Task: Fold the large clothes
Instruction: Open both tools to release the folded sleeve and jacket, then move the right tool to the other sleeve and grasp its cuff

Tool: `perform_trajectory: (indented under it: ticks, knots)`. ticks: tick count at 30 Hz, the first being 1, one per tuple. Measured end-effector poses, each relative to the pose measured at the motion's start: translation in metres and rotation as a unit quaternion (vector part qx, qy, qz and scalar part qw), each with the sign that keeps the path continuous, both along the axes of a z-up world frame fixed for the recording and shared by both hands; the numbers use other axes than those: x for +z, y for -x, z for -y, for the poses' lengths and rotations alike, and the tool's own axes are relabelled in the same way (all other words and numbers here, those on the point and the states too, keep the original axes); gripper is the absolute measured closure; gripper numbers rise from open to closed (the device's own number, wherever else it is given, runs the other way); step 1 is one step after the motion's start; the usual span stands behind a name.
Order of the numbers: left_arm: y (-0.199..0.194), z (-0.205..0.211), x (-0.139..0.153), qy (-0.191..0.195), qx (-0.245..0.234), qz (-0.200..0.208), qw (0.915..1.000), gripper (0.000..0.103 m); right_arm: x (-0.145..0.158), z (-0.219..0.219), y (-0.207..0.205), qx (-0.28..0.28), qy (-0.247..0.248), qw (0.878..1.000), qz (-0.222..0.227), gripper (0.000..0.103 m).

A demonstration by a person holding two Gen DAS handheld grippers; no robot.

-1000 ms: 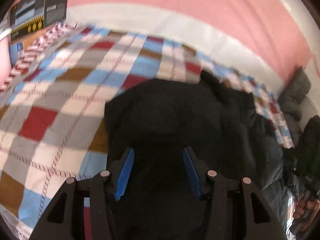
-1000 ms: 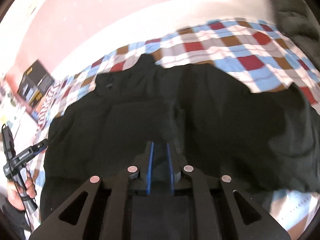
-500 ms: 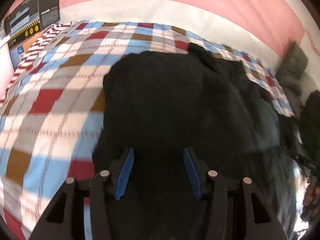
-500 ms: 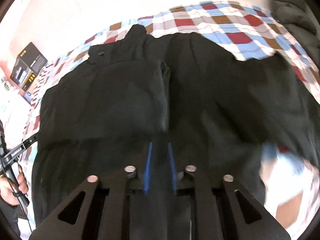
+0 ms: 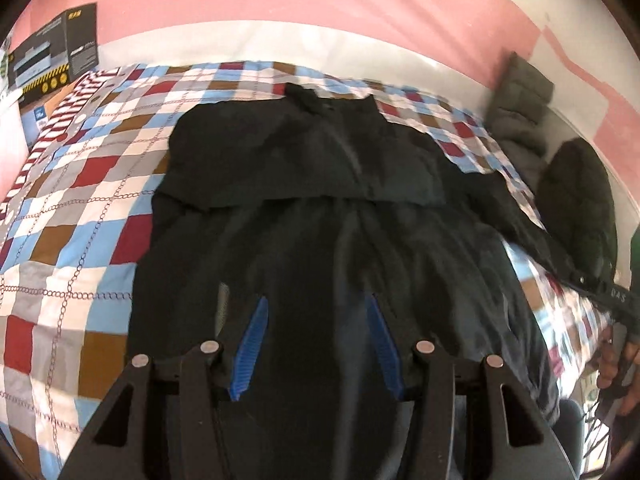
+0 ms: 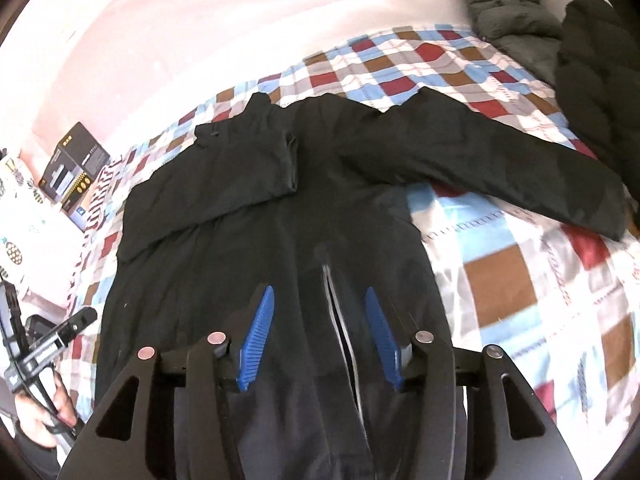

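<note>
A large black jacket [image 5: 320,208] lies spread on a checked bedspread [image 5: 80,208]. Its left sleeve is folded across the chest [image 6: 224,176]. Its right sleeve [image 6: 500,168] stretches out to the right. A zipper [image 6: 340,320] runs down the front. My left gripper [image 5: 316,312] is open and empty above the jacket's lower part. My right gripper [image 6: 320,304] is open and empty above the jacket's lower front, astride the zipper. Each view shows the other hand-held gripper at its edge: the right one in the left wrist view [image 5: 616,300], the left one in the right wrist view [image 6: 52,340].
A black and yellow box [image 5: 56,52] stands at the bed's far left corner, also in the right wrist view [image 6: 76,160]. A grey padded garment [image 5: 520,108] and a dark padded garment [image 5: 580,204] lie at the right. A pink wall [image 5: 320,0] runs behind the bed.
My right gripper has opened and let go of the jacket cloth. Both grippers have drawn back and up, so more of the jacket shows. The right sleeve now lies spread out.
</note>
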State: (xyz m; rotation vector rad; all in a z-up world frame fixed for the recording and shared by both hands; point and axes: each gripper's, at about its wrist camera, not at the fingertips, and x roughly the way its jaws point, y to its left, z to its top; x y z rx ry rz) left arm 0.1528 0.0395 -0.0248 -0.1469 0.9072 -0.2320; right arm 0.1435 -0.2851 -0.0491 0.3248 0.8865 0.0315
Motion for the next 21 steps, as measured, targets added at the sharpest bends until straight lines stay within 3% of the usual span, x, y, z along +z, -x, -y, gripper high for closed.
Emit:
perform_trajectory:
  ticks: [9,21]
  knots:
    - [0.028,0.030,0.015,-0.011,-0.024,0.008,0.9996,0.049,0.000,0.020,0.029,-0.020,-0.011,1.000,0.008,0.048]
    - [0.009,0.044,0.006,-0.019,-0.015,-0.002,0.9997,0.048,-0.017,0.073,0.024,-0.074,-0.018,0.997,0.002,0.046]
